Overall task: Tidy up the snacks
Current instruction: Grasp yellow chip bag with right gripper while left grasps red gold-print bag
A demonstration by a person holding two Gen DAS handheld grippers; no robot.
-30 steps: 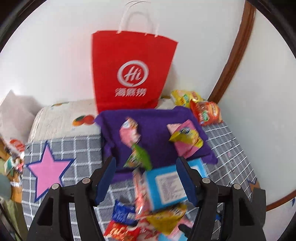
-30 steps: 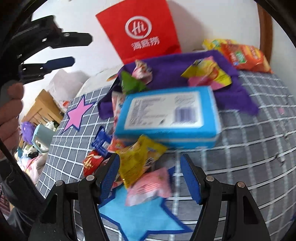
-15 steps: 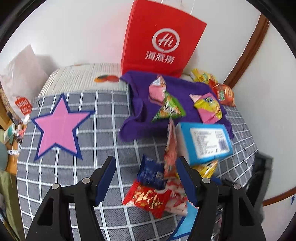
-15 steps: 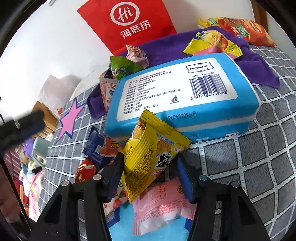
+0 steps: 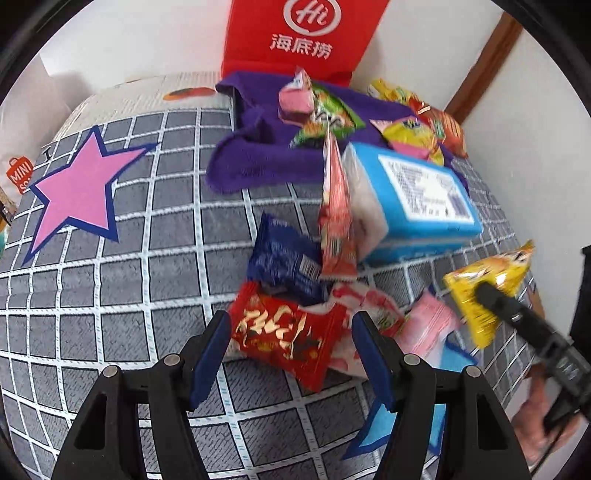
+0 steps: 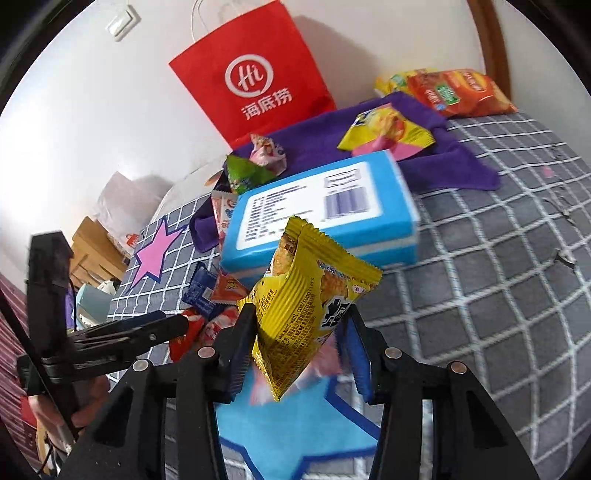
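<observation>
A pile of snack packets lies on the grey checked bedspread [image 5: 147, 258]. My left gripper [image 5: 291, 321] is open, and its blue pads stand on either side of a red packet with gold lettering [image 5: 284, 332] without pressing it. My right gripper [image 6: 299, 317] is shut on a yellow packet [image 6: 310, 302], held upright above a blue star patch [image 6: 295, 435]. In the left wrist view that yellow packet [image 5: 480, 280] hangs at the right. A dark blue packet [image 5: 284, 258] and a pink packet [image 5: 428, 325] lie nearby.
A blue box [image 5: 417, 199] rests behind the pile. Beyond it a purple cloth [image 5: 266, 155] carries several packets, and a red paper bag [image 5: 299, 33] stands against the wall. Orange crisp bags [image 6: 458, 92] lie at the back right. A pink star patch [image 5: 77, 184] is left.
My left gripper has come down over the pile and now straddles the red packet. The right gripper's jaws have closed on the yellow packet and raised it off the bedspread.
</observation>
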